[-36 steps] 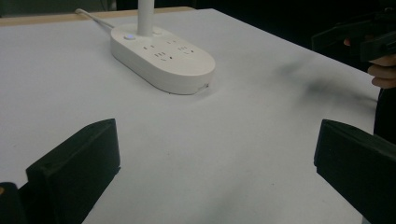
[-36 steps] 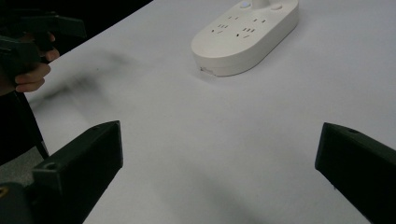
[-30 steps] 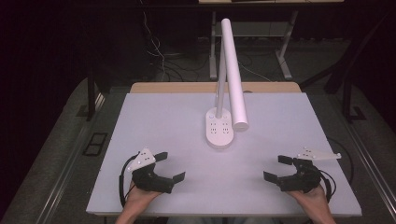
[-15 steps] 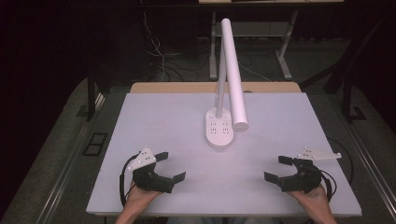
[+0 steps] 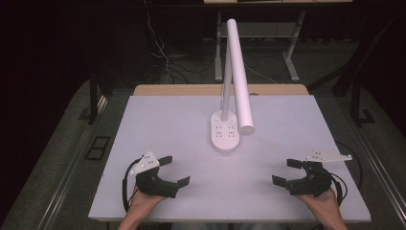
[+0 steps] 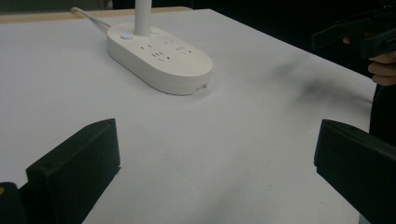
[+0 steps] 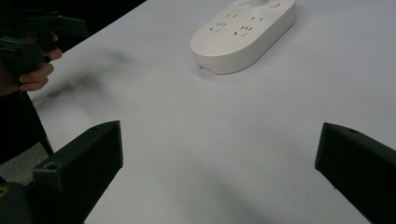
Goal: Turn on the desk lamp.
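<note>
Lamp (image 5: pixel 233 96) stands on its socket base (image 5: pixel 224 132) at the middle rear of your white table (image 5: pixel 172 124); cables litter the dark floor (image 5: pixel 182 62) behind. Your left gripper (image 5: pixel 170 170) and right gripper (image 5: pixel 286 171) rest released near the front edge.

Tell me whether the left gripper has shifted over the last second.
No. The left gripper sits at the same spot near the table's front edge, the same way off from the lamp base as in the earlier high views.

Smooth white plastic lamp base (image 6: pixel 161 58), matt table (image 5: pixel 167 124)
</note>
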The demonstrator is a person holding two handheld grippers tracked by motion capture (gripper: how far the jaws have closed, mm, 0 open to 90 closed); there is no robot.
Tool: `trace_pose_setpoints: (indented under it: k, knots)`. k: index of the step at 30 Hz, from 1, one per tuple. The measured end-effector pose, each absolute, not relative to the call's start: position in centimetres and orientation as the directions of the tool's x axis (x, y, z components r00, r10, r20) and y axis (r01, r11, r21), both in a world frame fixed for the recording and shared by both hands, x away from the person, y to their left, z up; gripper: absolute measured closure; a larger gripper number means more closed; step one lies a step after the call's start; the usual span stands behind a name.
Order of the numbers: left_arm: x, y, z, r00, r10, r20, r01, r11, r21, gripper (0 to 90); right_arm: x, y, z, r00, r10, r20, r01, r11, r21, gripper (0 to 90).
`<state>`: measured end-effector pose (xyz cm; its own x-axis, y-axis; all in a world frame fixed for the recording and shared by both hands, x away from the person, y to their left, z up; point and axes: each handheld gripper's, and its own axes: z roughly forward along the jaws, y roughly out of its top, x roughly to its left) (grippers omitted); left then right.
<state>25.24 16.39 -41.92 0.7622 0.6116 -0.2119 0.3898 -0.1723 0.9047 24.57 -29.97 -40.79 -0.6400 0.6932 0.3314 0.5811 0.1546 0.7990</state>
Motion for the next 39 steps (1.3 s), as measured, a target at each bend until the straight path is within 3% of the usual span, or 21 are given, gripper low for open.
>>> trace_pose_setpoints:
  k: [39]
  knots:
    - [25.1,16.6,-41.9,0.752,0.624,-0.214,0.393,-0.163,0.905,0.0,28.7,-27.7,-37.2,-0.697,0.654,0.293,0.569,0.256,0.782,0.8]
